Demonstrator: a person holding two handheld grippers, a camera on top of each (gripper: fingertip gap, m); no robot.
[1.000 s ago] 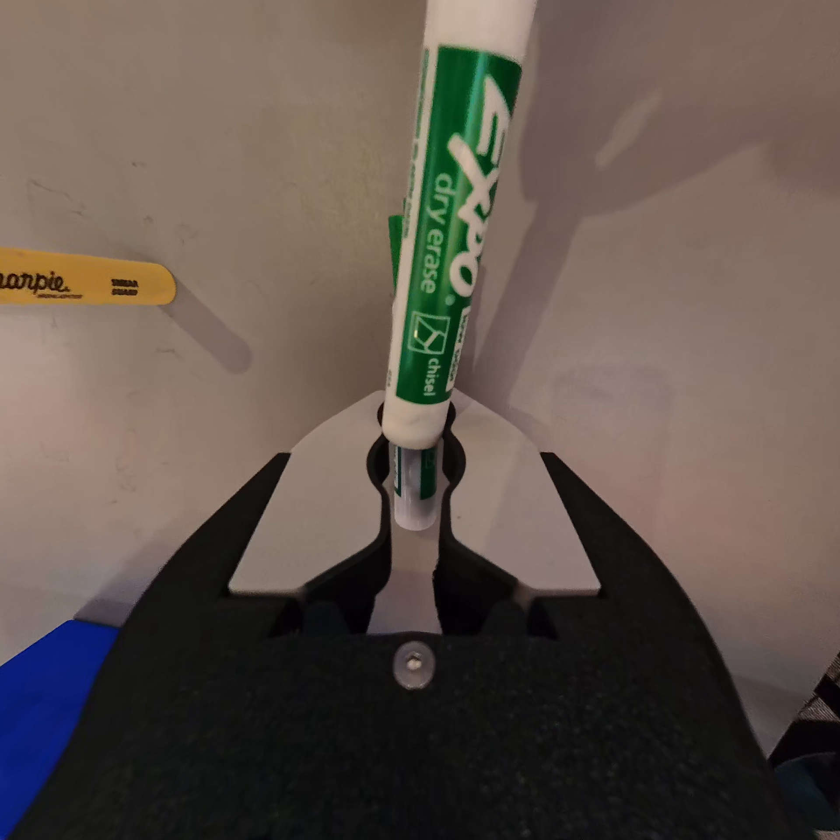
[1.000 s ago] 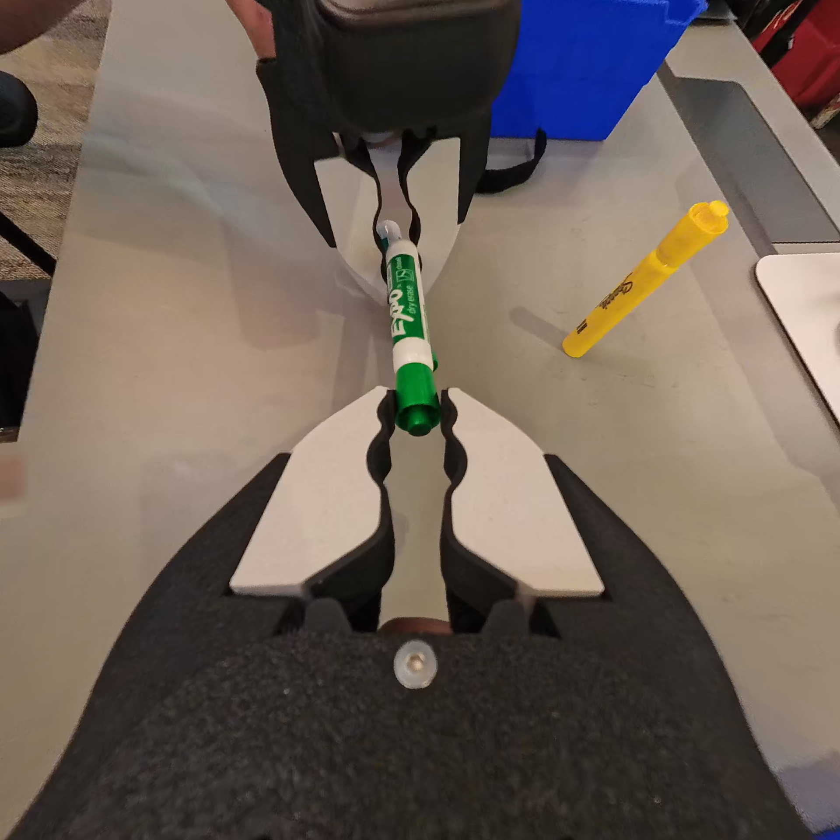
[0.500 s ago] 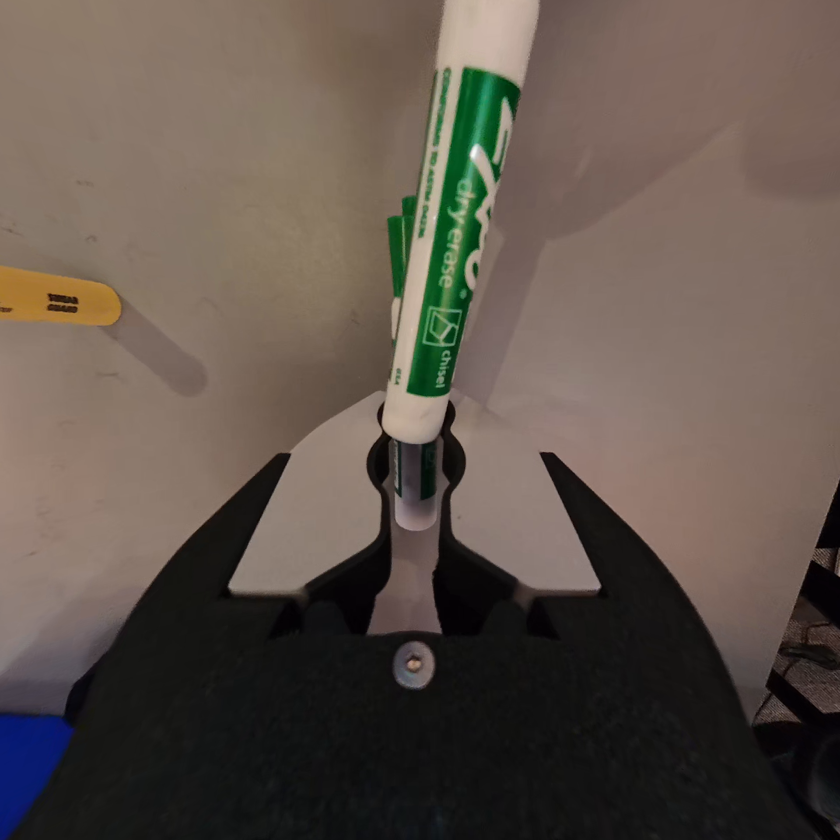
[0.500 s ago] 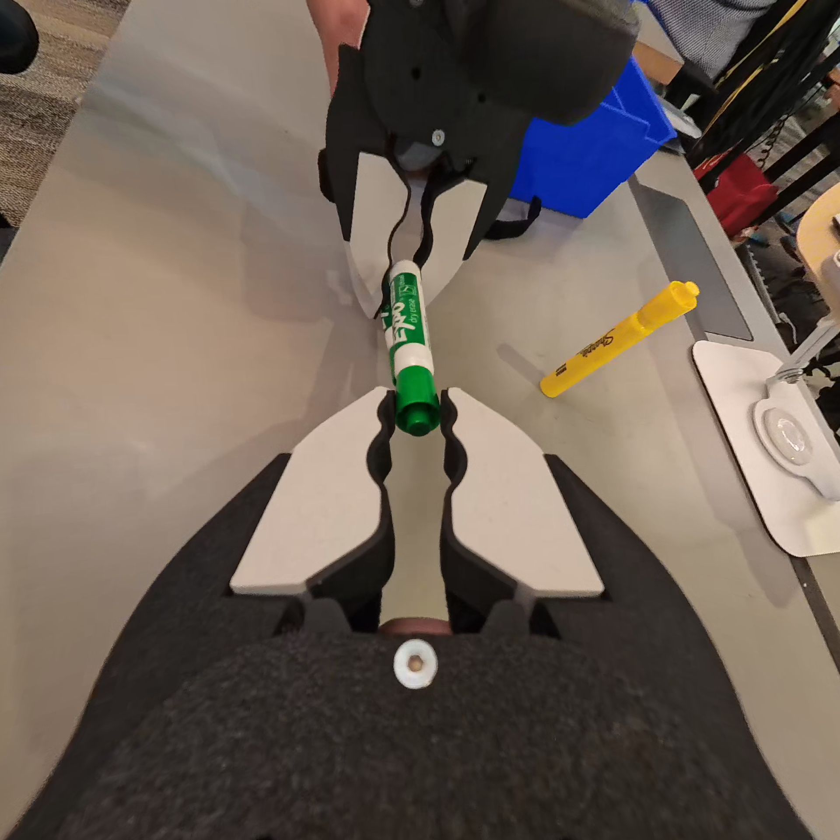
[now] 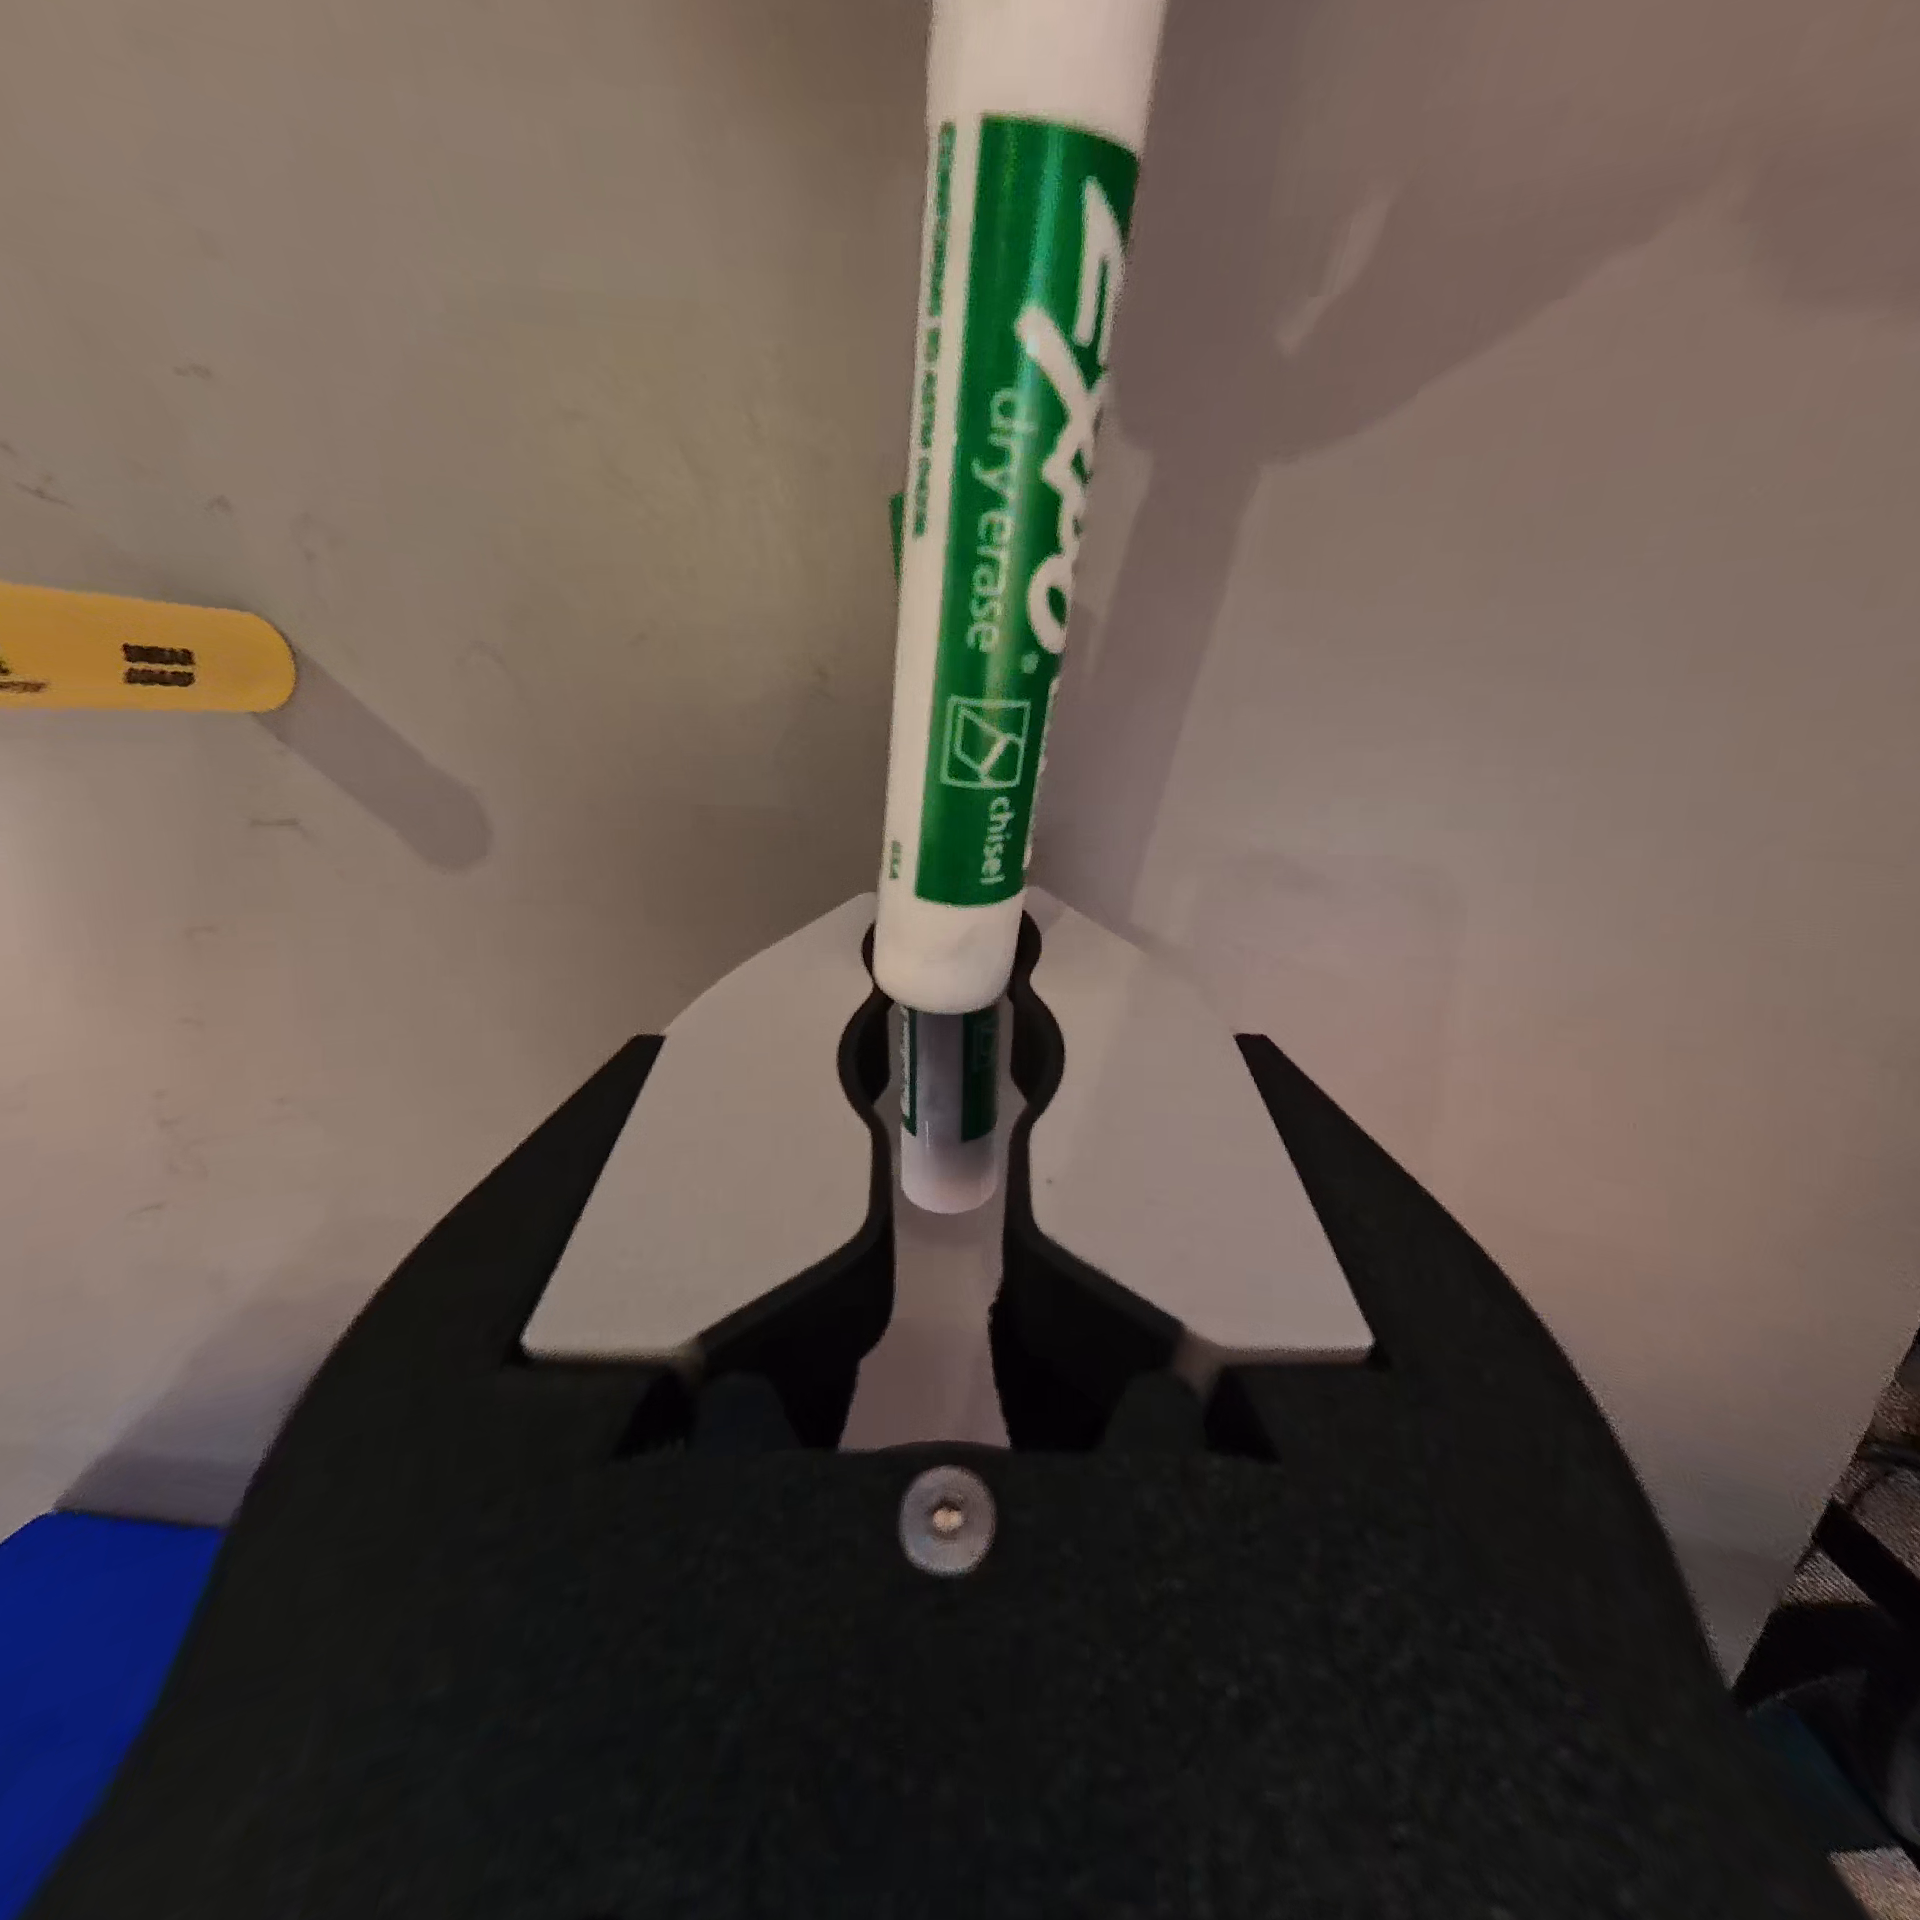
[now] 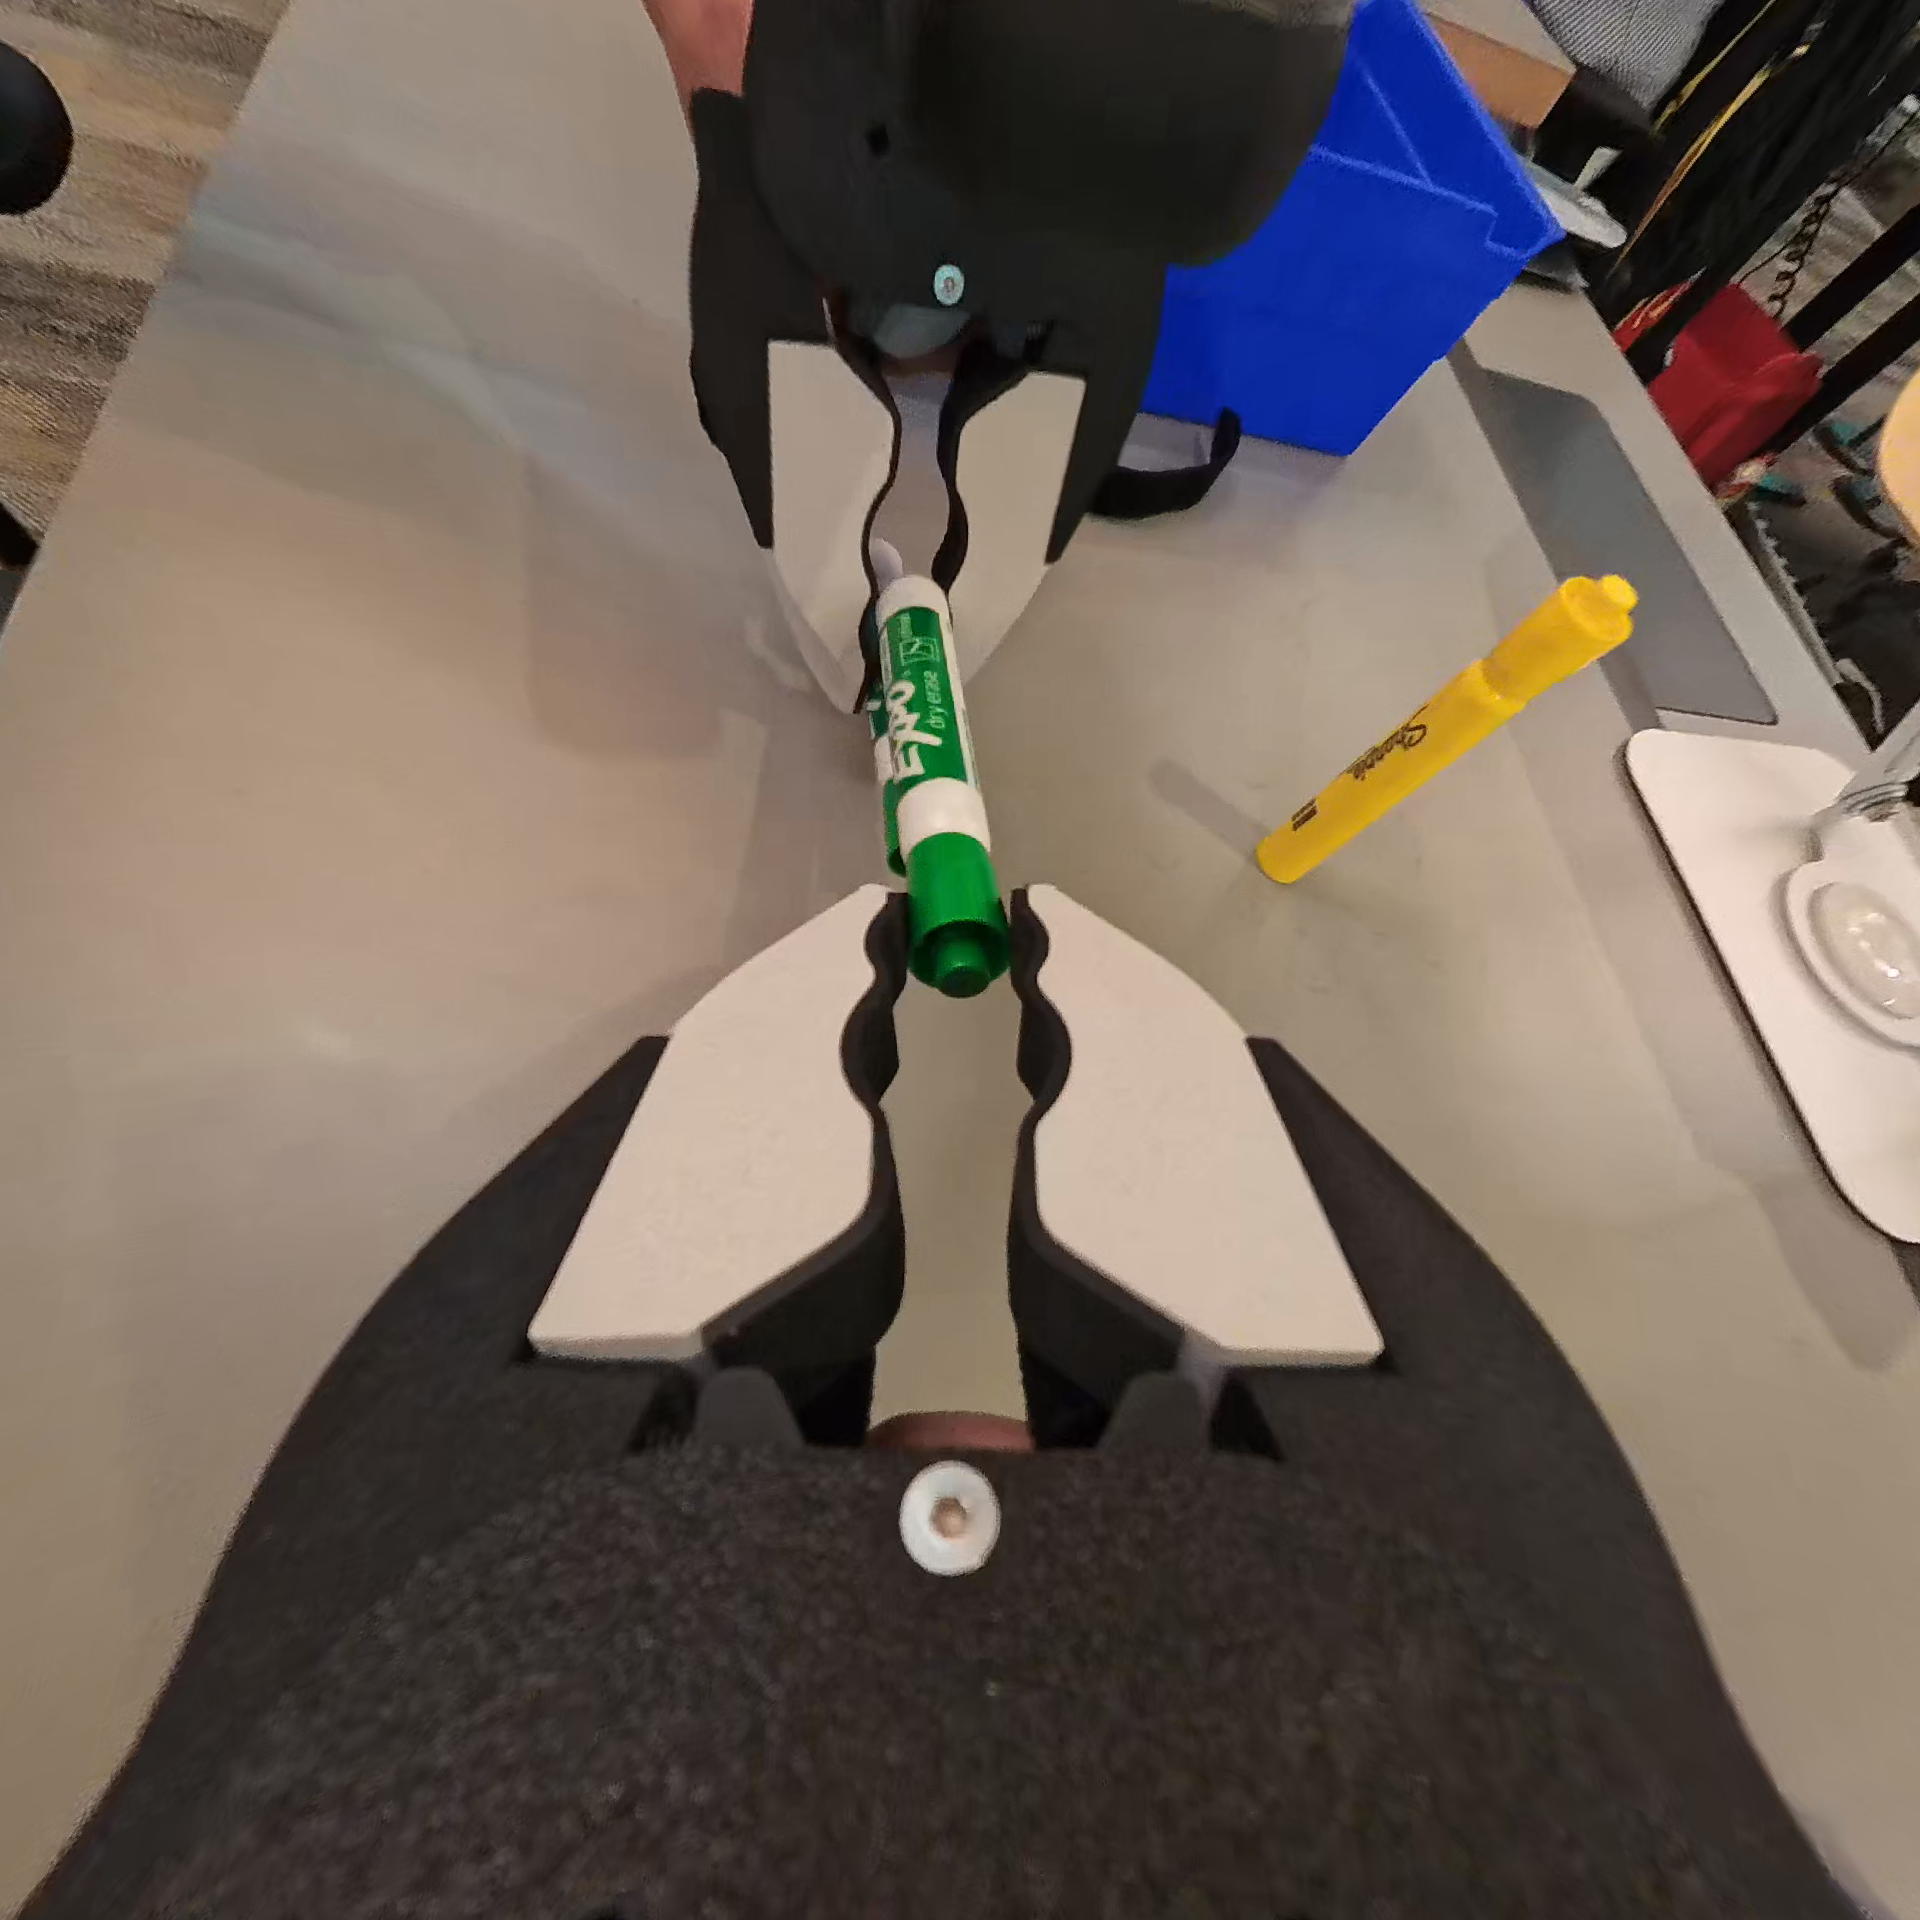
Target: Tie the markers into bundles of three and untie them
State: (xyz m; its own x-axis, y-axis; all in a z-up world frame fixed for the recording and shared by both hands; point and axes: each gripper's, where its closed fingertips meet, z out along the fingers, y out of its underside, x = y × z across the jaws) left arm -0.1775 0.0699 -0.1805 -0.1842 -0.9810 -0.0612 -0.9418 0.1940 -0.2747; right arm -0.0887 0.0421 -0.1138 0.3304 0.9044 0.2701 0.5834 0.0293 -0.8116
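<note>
Two green-and-white dry-erase markers lie stacked, held in the air between my grippers. In the left wrist view the upper marker (image 5: pixel 1008 520) runs away from me and the lower one (image 5: pixel 945 1101) sits between the jaws. My left gripper (image 5: pixel 951 935) is shut on their tail ends. In the right wrist view the upper marker (image 6: pixel 930 748) points its green cap at me, with the lower one (image 6: pixel 891 821) peeking out beside it. My right gripper (image 6: pixel 951 914) is closed around the cap end. The left gripper (image 6: pixel 909 623) faces it. Any tie is hidden.
A yellow highlighter (image 6: pixel 1444 727) lies on the grey table (image 6: pixel 416 727) to the right; its end also shows in the left wrist view (image 5: pixel 145 649). A blue bin (image 6: pixel 1330 291) with a black strap (image 6: pixel 1174 488) stands behind. A white mat (image 6: pixel 1745 935) sits at right. Spacing between my two grippers at the tips: around 12 cm. The yellow highlighter (image 6: pixel 1444 727) is about equally far from each gripper, around 15 cm.
Both grippers keep their hold on the markers. The left gripper has risen and tilted, showing more of its underside in the right view. The markers have swung slightly.
</note>
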